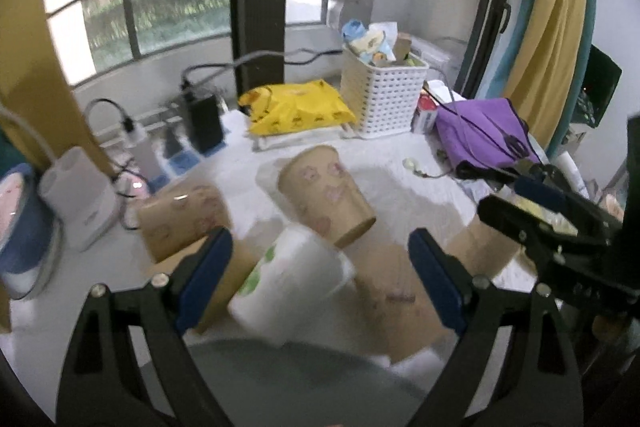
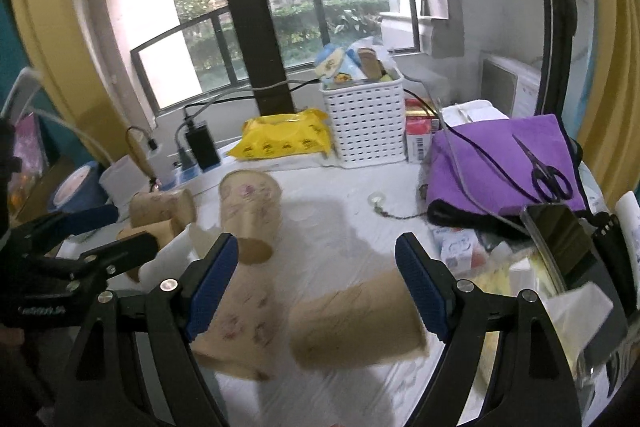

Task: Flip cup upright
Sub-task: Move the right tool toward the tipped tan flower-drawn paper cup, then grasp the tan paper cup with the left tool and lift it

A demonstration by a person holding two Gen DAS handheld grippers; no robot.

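Note:
Several paper cups lie on their sides on the white table (image 2: 340,223). A white cup with green print (image 1: 290,287) lies between the fingers of my open left gripper (image 1: 320,281). Brown cups lie around it: one behind (image 1: 326,197), one at the left (image 1: 182,221), one at the right (image 1: 396,301). In the right wrist view my open right gripper (image 2: 317,287) hovers over a brown cup on its side (image 2: 356,323). A floral cup (image 2: 238,323) lies by its left finger, another (image 2: 250,213) farther back. Neither gripper holds anything.
A white perforated basket (image 2: 366,123) and a yellow wipes pack (image 2: 284,139) stand at the table's back. A purple cloth (image 2: 504,163) with scissors (image 2: 550,179) lies at the right. Chargers and cables (image 1: 202,123) and a white device (image 1: 80,199) crowd the left. The left gripper shows at the left of the right wrist view (image 2: 86,235).

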